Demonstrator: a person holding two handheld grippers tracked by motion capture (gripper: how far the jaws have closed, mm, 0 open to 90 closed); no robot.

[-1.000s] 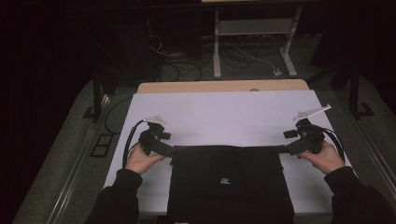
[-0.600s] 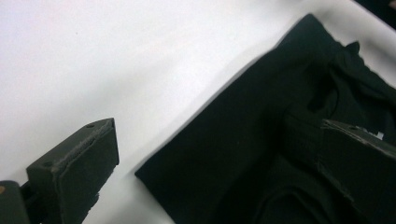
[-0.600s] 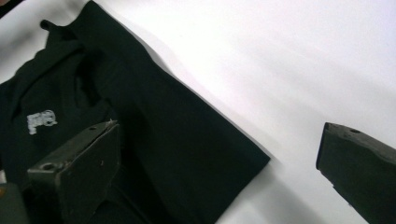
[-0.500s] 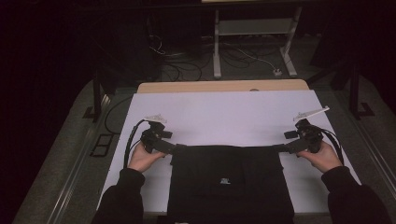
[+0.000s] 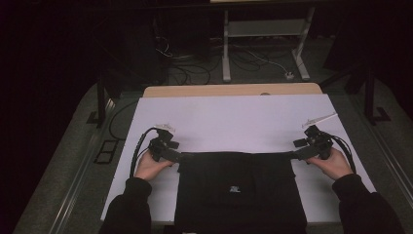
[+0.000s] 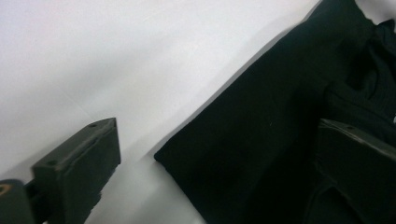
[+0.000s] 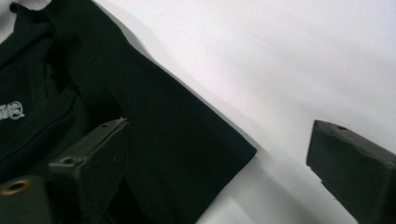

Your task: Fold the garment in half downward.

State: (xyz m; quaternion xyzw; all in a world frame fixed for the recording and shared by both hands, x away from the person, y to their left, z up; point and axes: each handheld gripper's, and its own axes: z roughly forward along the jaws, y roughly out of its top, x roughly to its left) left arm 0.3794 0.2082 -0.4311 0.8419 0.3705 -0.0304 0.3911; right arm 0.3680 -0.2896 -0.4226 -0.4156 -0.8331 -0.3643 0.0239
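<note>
One black shirt lies flat on the white worktop. Two grippers sit at its far corners: left gripper, right gripper. Both have sunk lower than before. Both jaws stand released around the cloth; the right jaws were just closing a little.

The garment is spread on the table at its near edge, flanked by the left gripper and the right gripper at its far corners.
</note>
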